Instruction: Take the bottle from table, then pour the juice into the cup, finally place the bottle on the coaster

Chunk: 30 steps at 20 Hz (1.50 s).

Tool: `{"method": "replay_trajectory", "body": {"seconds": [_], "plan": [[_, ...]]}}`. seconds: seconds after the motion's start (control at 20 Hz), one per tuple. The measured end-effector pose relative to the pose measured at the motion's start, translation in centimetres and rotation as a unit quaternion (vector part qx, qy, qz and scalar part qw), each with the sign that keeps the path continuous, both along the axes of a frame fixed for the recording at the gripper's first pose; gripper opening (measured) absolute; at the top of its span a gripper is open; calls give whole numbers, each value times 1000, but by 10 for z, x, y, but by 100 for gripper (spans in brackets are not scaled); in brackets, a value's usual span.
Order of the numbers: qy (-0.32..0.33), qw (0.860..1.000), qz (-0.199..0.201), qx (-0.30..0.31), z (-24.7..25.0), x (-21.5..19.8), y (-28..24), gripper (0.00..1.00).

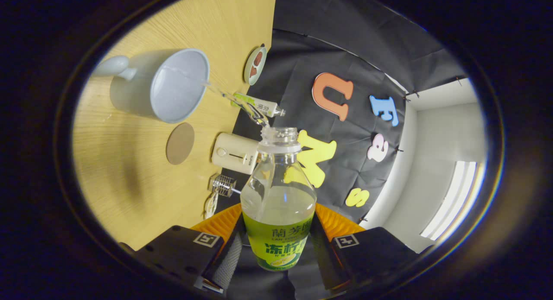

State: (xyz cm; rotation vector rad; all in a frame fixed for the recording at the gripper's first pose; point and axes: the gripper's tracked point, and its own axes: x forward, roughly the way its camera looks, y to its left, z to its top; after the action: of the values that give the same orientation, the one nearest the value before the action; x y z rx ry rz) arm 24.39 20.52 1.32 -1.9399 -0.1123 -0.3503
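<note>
Claw [276, 248]: closed on the bottle [278, 196], one finger pressed against each side of the labelled lower body. The opening is only as wide as the bottle itself.

Bottle: one, clear plastic with a green label, cap off, partly filled with pale liquid. It is tipped over toward the cup, its open neck pointing beyond the fingers. A thin stream of juice [235, 103] leaves the mouth and runs across into the cup.

Cup [173, 86]: one, pale grey-blue, with a handle on the side turned away from the bottle. It stands on the worktop [125, 162], well ahead of the fingers. Its open mouth faces the camera and the stream lands at its rim on the bottle's side.

Coaster [180, 143]: one, round and brown, lying flat on the wood-grain worktop just beside the cup, between the cup and the claw. Nothing rests on it.

Other items along the worktop's far edge by the booth wall, one of each:
- a small round dish [255, 65] with dark red pieces in it, past the cup;
- a green and white tube [258, 105], crossed by the stream in this view;
- a cream-coloured boxy appliance [234, 153], next to the coaster;
- a small wire-mesh metal object [224, 184], nearest the claw.
</note>
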Motion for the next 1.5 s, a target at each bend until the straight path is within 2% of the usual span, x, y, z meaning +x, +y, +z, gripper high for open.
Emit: {"method": "replay_trajectory", "body": {"seconds": [0.5, 1.5], "plan": [[-14, 999, -19, -28, 6, 0, -3, 81], [-44, 993, -29, -102, 17, -5, 13, 81]]}}
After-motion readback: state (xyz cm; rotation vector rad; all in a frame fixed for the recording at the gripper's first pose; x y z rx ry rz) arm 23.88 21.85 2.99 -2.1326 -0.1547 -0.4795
